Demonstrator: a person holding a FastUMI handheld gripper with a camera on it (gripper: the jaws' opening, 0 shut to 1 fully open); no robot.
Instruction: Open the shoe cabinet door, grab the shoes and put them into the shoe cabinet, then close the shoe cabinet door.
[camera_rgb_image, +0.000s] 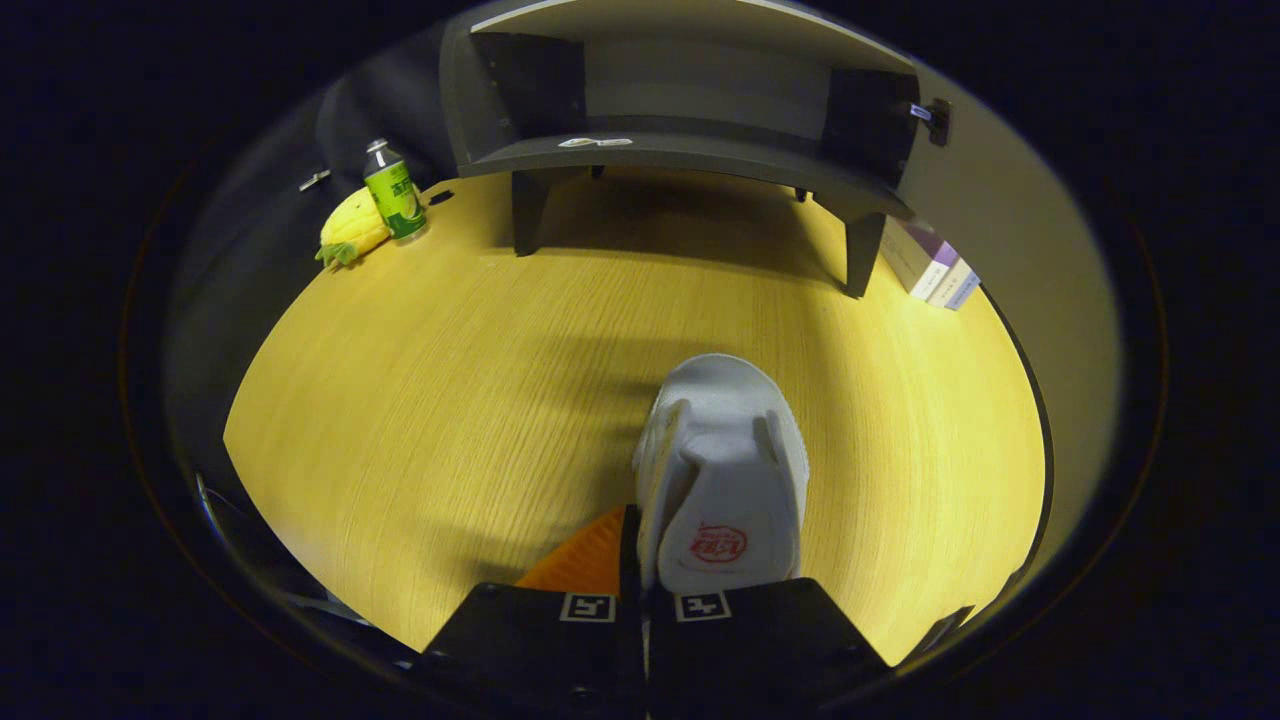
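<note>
Gripper view: single cam, fisheye, looking fwd along fingers at bottom centre.
Claw state: gripper (640, 590) clenched on heel wall of white shoe (722, 470); one finger seems to go down inside the opening, the other outside it. Fingers nearly together, thin gap w/ shoe material pinched.
Shoe pos: centre-bottom of frame, just ahead of fingers, toe pointing away toward cabinet. Looks lifted off table, but can't confirm, no clear contact shadow.
Cabinet: shoe cabinet (690, 150) at top centre, dark, on short legs, front open, shelf interior visible. Door (1000, 260) prob. the pale panel swung out at upper right w/ dark knob (938, 120); partly cut by frame edge.
Step in hand (judgement): carry phase, door-open done, shoe not yet in cabinet.
How to do well: keep pinch firm, heel grip is thin, shoe may swing or droop at toe. Raise toe above shelf lip before pushing in, go straight along centre, steer clear of side wall + open door at right. Release only once sole rests on shelf.
Table: wood-grain table (420, 400), well lit.
Clutter: green bottle (392, 190) + toy corn (350, 232) upper left, touching or nearly; boxes (935, 265) right of cabinet, well apart from path.
Hidden/unclear: orange ridged object (585, 560) lower centre beside left finger, mostly covered, can't ID. Shoe sole unseen. 2nd shoe: can't tell.
</note>
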